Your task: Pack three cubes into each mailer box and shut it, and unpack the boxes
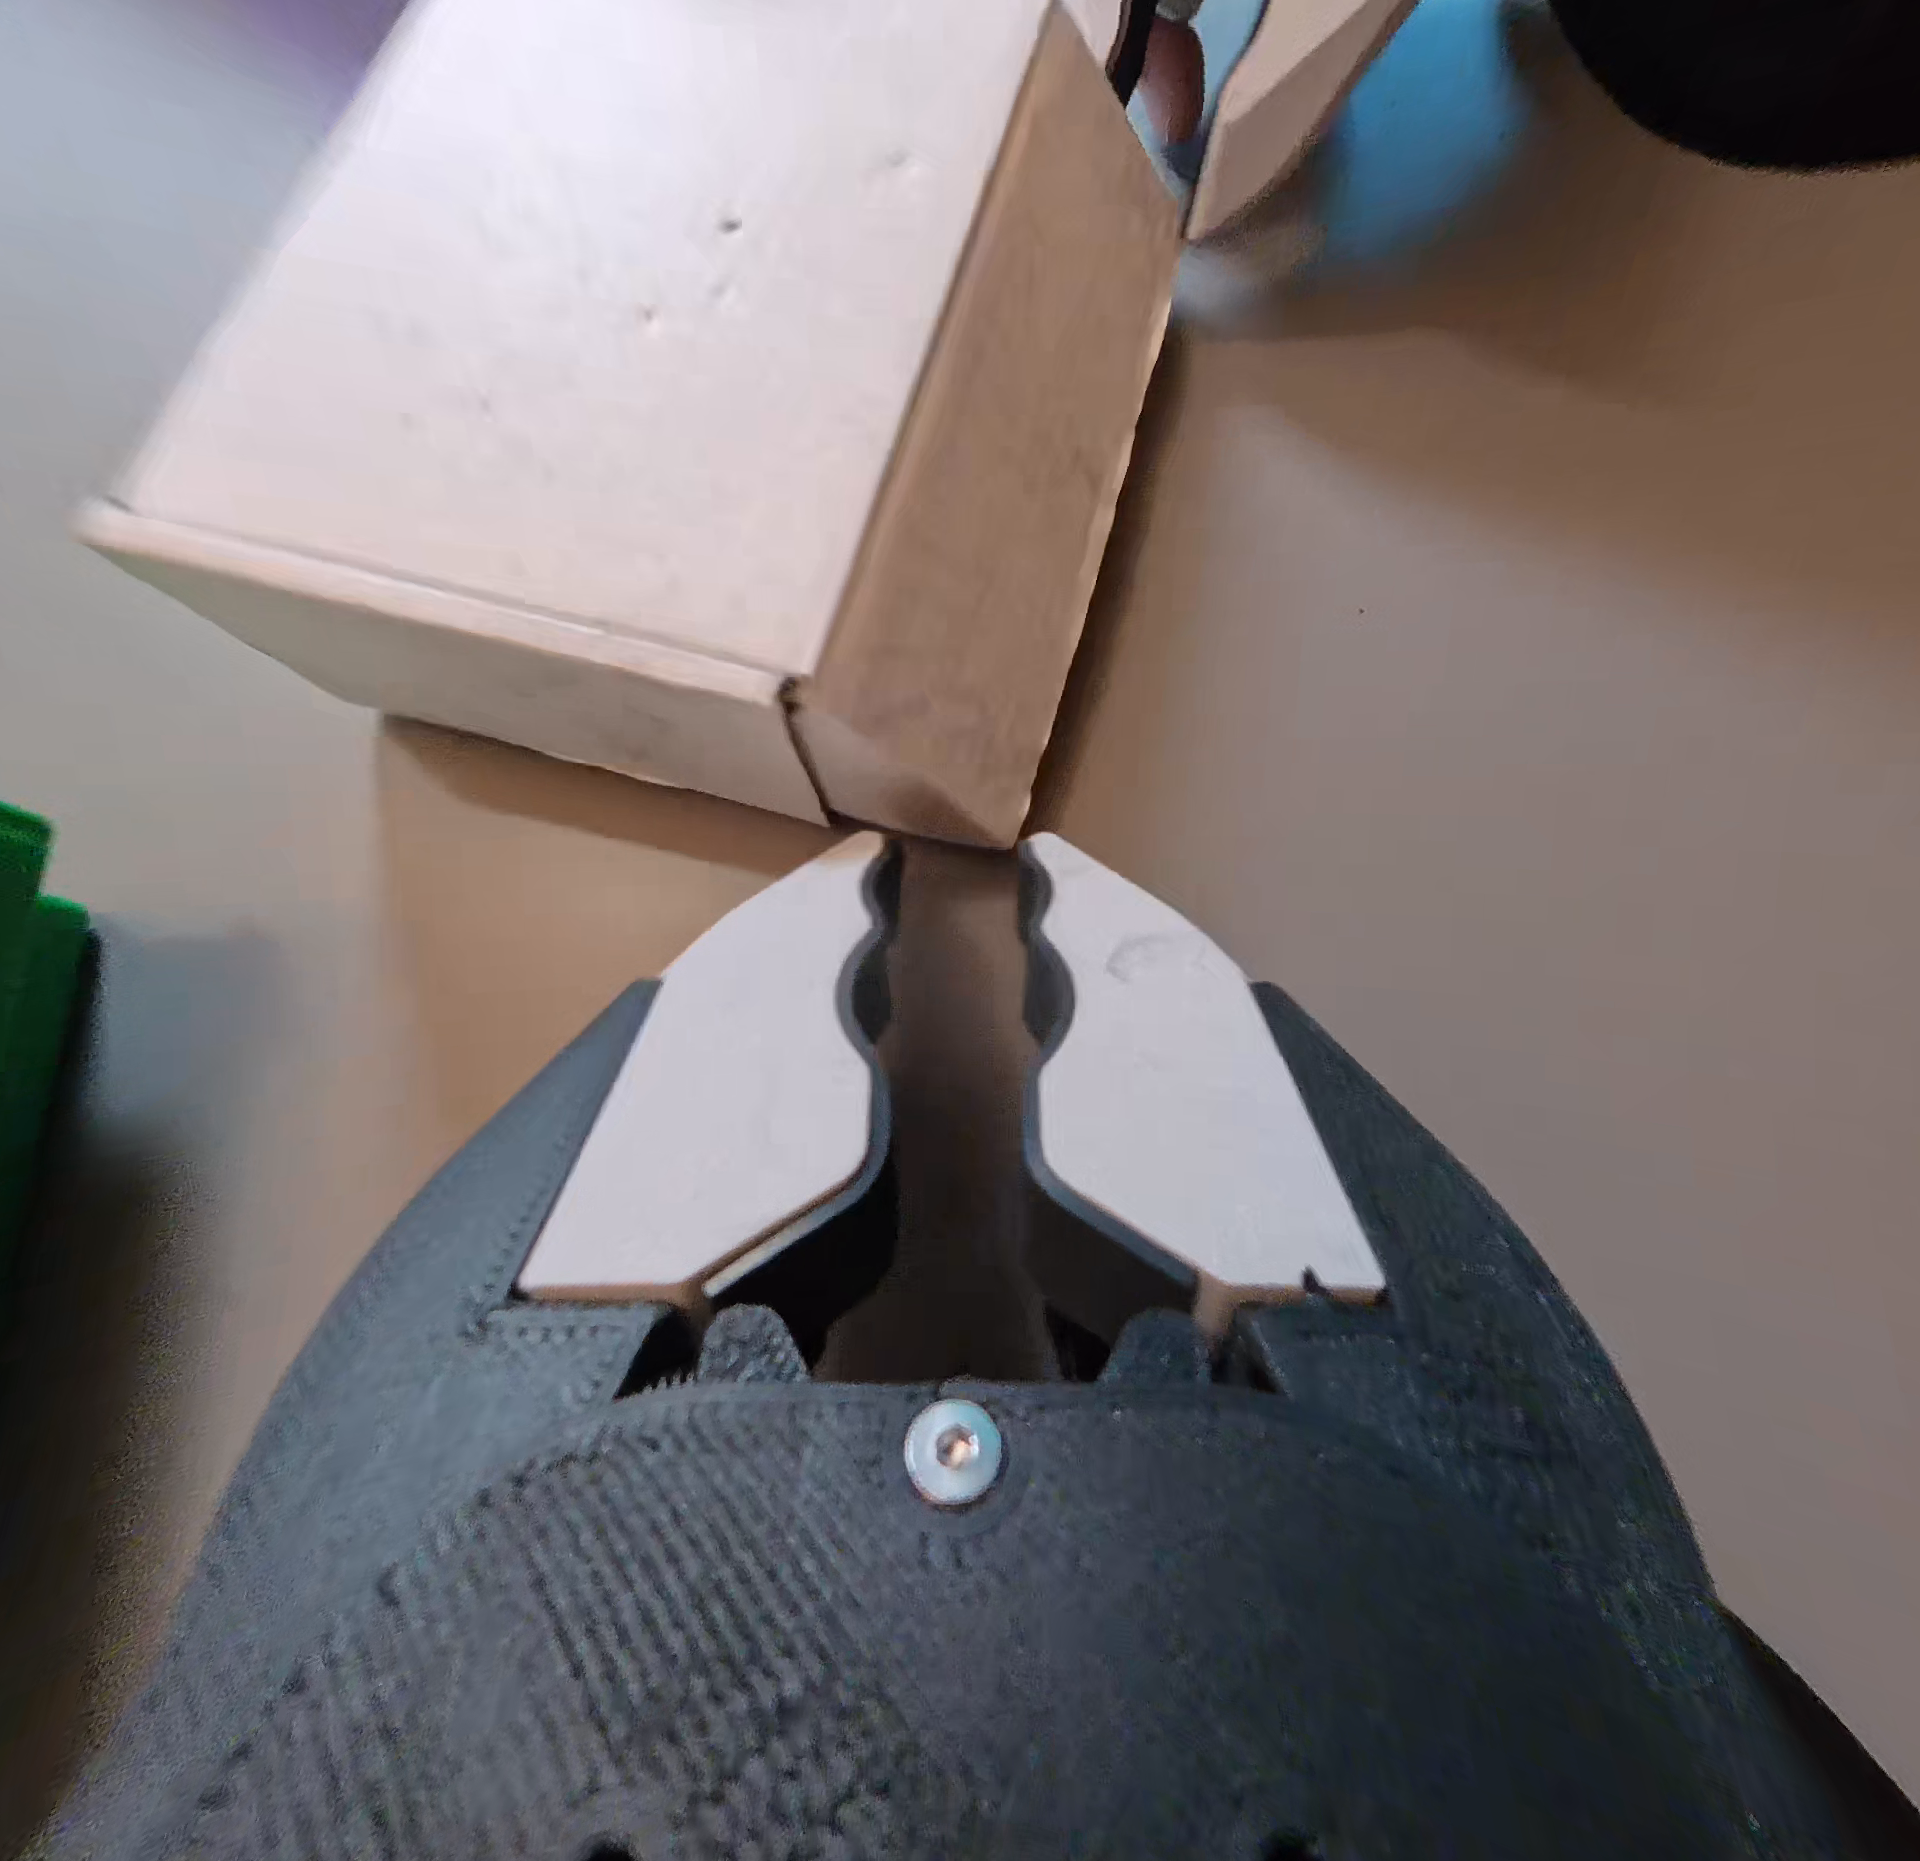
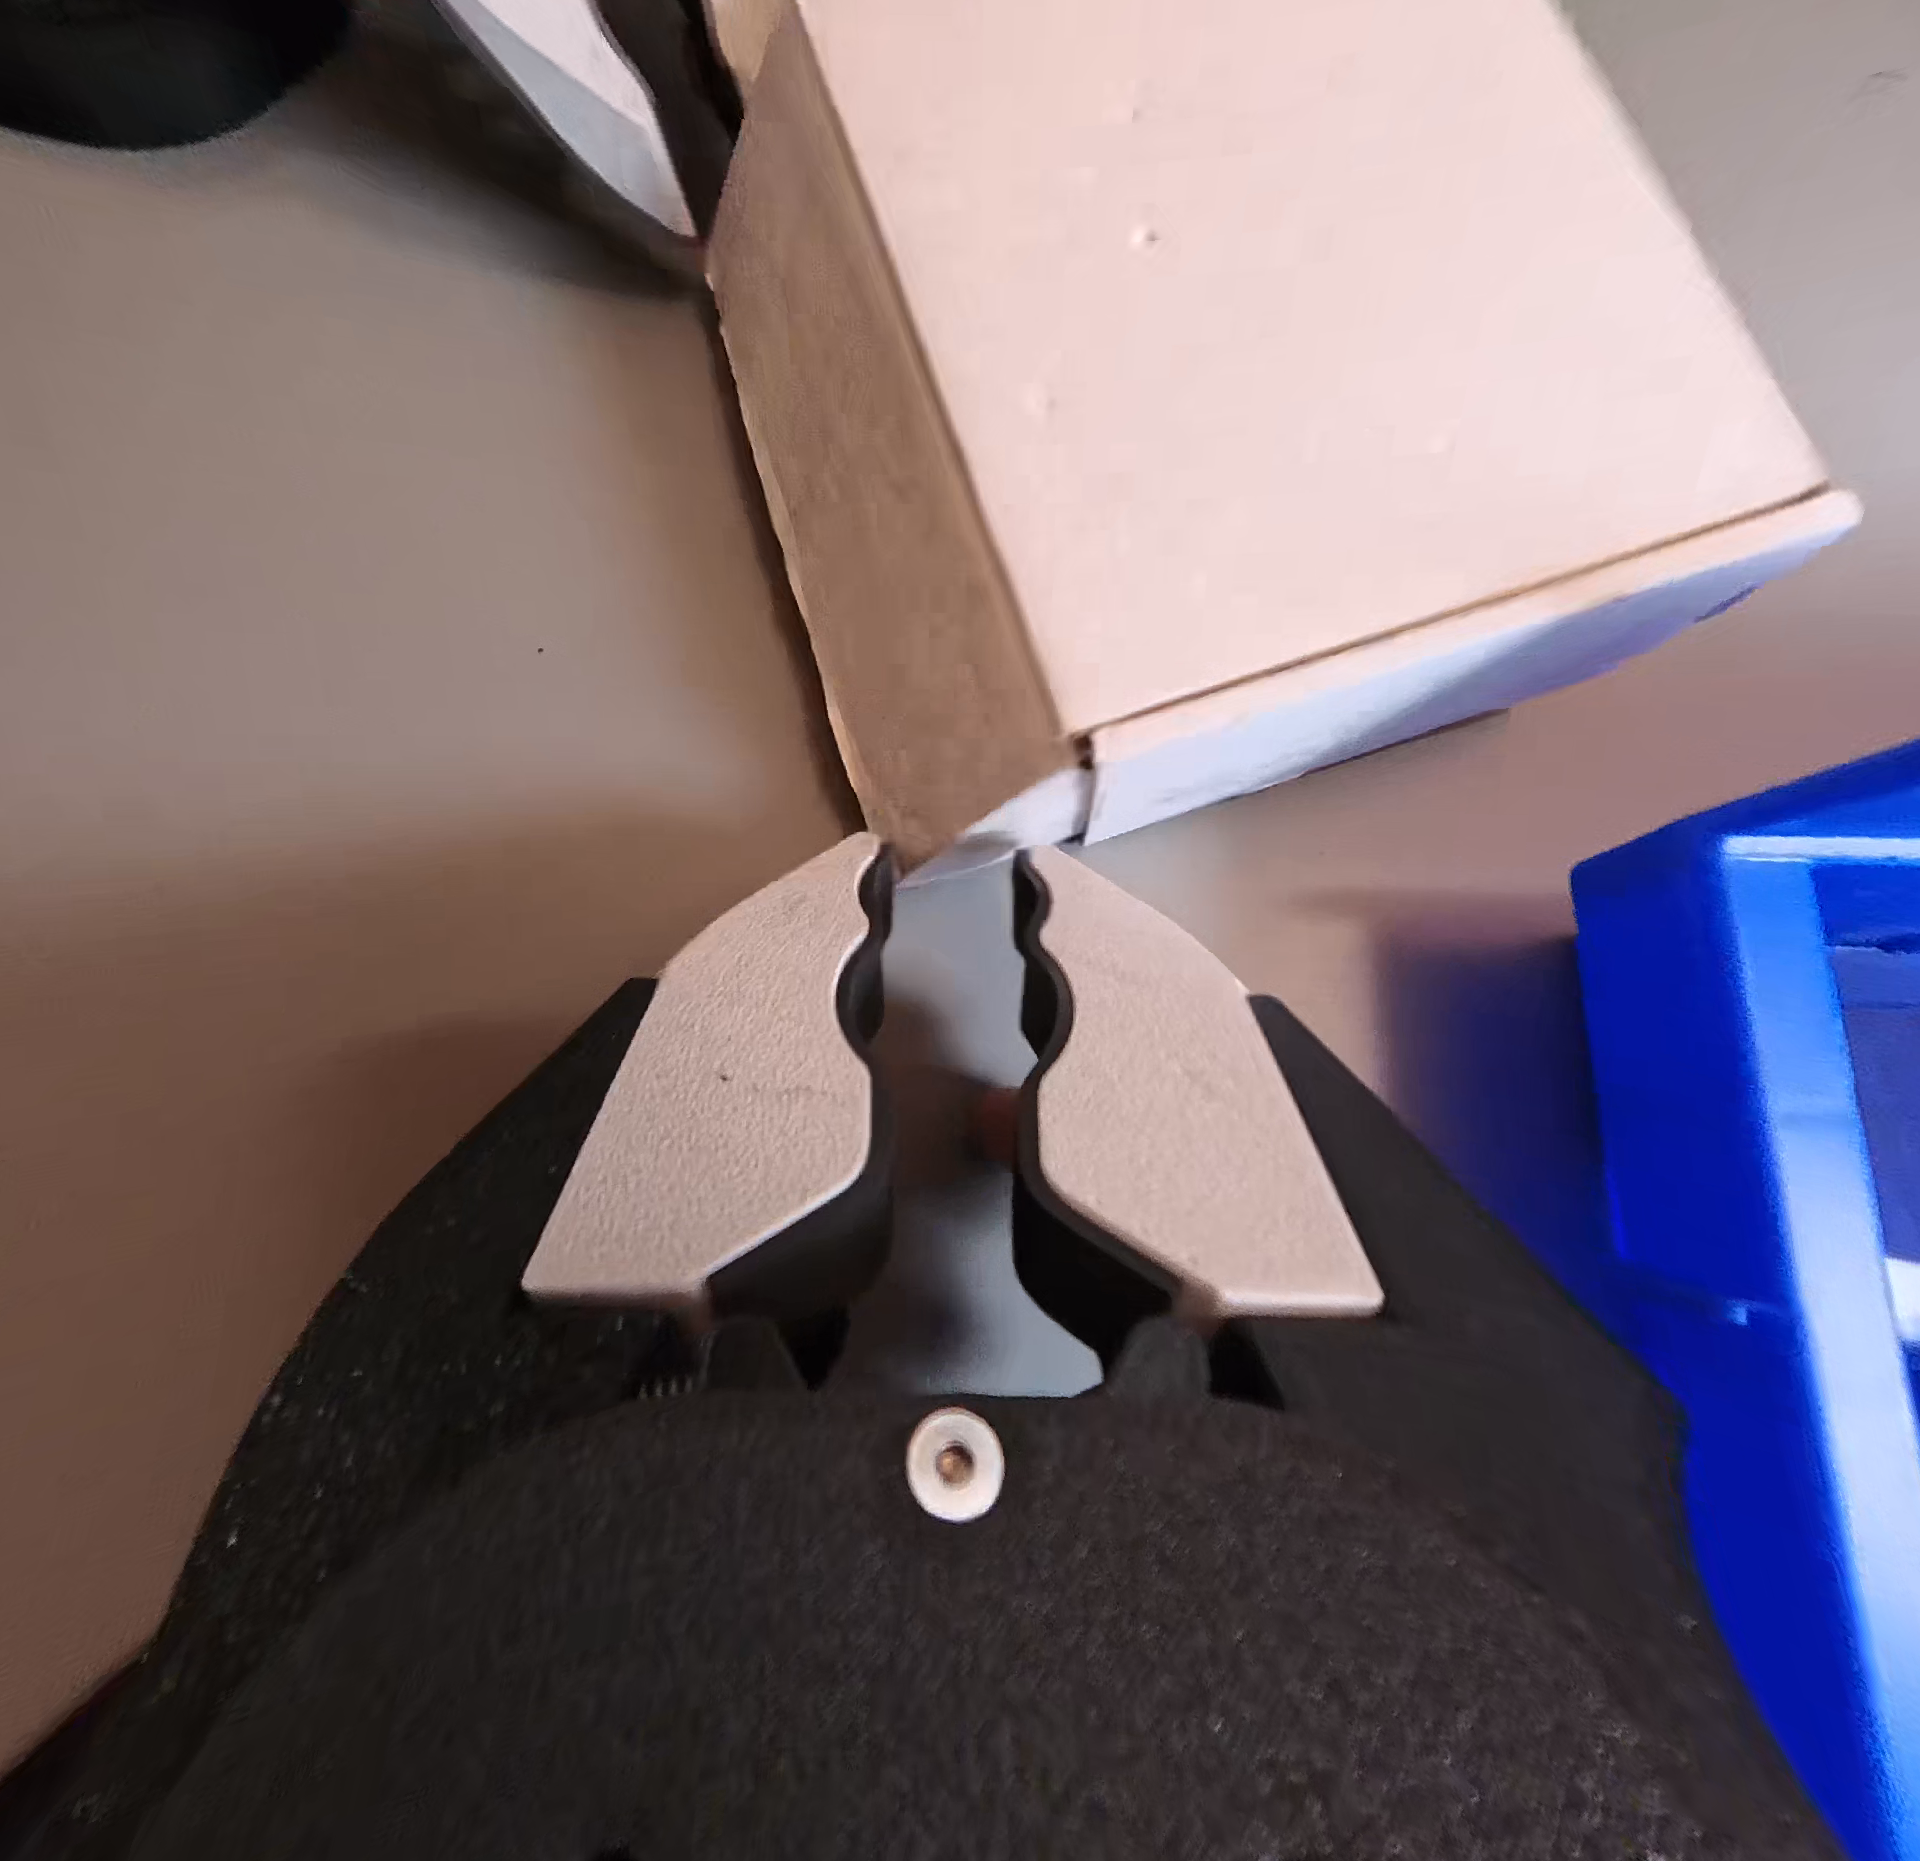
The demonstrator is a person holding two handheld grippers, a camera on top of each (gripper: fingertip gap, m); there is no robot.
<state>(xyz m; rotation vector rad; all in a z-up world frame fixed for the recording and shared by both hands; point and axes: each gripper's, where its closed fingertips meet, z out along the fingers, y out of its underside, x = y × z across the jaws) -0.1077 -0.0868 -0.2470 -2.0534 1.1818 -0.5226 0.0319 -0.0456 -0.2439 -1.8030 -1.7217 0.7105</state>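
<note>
Nearest the lens in each wrist view, a black printed gripper body with two pale fingers is seen, and both tools are parted by a narrow gap with nothing caught between the jaws. One closed cardboard mailer box (image 1: 582, 357) is found resting flat on the beige bench (image 1: 1507, 772), lid down and seated. The left gripper (image 1: 954, 850) is placed right at one lower corner of the box's short end, touching or nearly so, and the right gripper (image 2: 954, 857) is placed the same way at the other corner of that end, so the end wall is bracketed from both sides. No cubes are shown; whether any are inside cannot be told. A blue bin (image 2: 1714, 1136) is seen near the box on the right side of the bench, and something green (image 1: 31, 980) at the left edge. The step in hand is judged to be squaring or steadying the shut box, or beginning to open it. Next, one tip would need to be slid under the lid's front flap while the box is braced by the other.
</note>
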